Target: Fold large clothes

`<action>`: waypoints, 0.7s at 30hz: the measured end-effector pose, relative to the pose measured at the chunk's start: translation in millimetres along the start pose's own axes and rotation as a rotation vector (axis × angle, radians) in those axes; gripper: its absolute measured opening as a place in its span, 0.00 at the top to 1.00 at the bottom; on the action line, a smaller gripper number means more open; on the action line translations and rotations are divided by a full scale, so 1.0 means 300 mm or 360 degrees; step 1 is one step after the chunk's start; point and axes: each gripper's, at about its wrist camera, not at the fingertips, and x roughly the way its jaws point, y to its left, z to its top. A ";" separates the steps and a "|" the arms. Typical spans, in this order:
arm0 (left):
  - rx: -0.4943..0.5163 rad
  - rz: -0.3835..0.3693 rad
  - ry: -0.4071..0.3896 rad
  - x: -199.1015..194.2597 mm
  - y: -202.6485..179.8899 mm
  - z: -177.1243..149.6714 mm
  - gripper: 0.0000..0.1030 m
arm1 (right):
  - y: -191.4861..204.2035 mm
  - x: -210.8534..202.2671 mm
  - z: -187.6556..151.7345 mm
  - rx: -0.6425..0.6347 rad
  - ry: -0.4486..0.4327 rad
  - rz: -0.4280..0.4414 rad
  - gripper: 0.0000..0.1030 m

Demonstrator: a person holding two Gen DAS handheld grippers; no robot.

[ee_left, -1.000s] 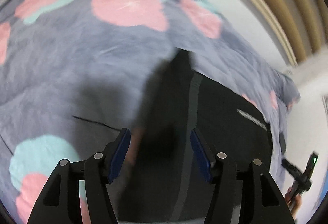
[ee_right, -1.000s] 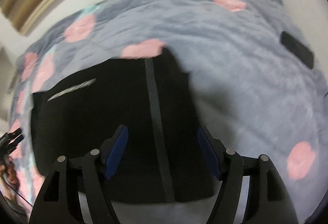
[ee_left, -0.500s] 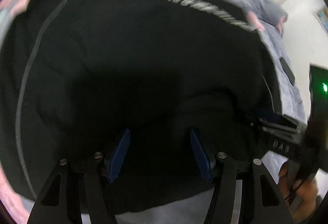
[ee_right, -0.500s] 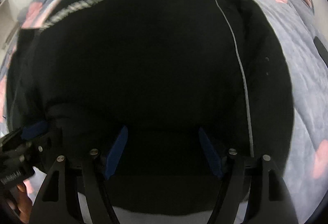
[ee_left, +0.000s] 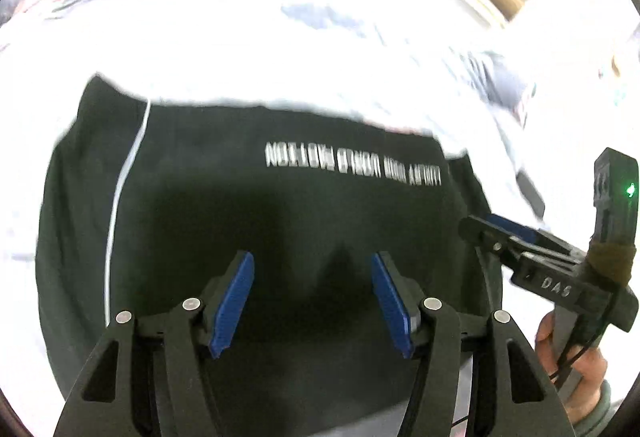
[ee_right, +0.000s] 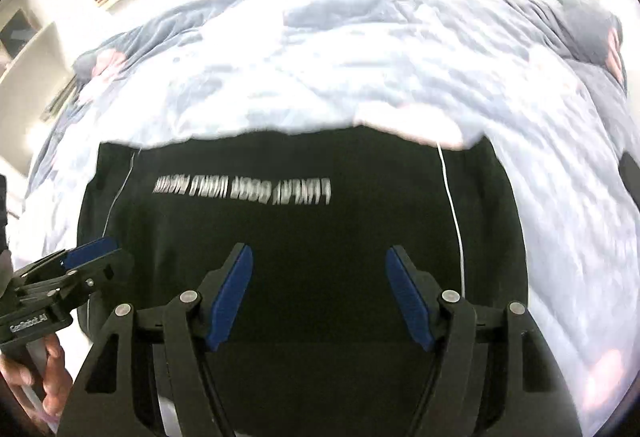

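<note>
Both grippers hover with their blue pads spread wide and nothing between them. Seen from its own camera, the left gripper (ee_left: pixel 312 303) points down at the near part of the black garment (ee_left: pixel 280 221), which lies flat on the bed (ee_left: pixel 280 49) under a grey flowered cover, washed out by glare. The garment's line of white lettering (ee_left: pixel 352 165) runs across the cloth beyond the gripper's tips, and a thin white stripe (ee_left: pixel 120 197) runs down the garment to their left. The right gripper (ee_right: pixel 319 297) likewise hangs over the near part of the same garment, the lettering up and to its left, a white stripe (ee_right: pixel 452 213) just to its right. Each camera catches the other gripper at the garment's side edge, held in a person's hand (ee_left: pixel 576 369).
</note>
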 end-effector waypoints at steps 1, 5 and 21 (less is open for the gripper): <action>-0.0024 0.0035 0.0002 0.025 0.017 0.038 0.39 | -0.006 0.043 0.027 0.0011 0.0027 -0.0013 0.29; -0.0167 0.0164 0.0219 0.195 0.127 0.105 0.39 | -0.054 0.285 0.065 0.0143 0.0267 0.0036 0.27; -0.0173 0.0056 0.0167 0.118 0.196 0.024 0.37 | -0.187 0.155 -0.049 0.0310 0.0176 0.0225 0.23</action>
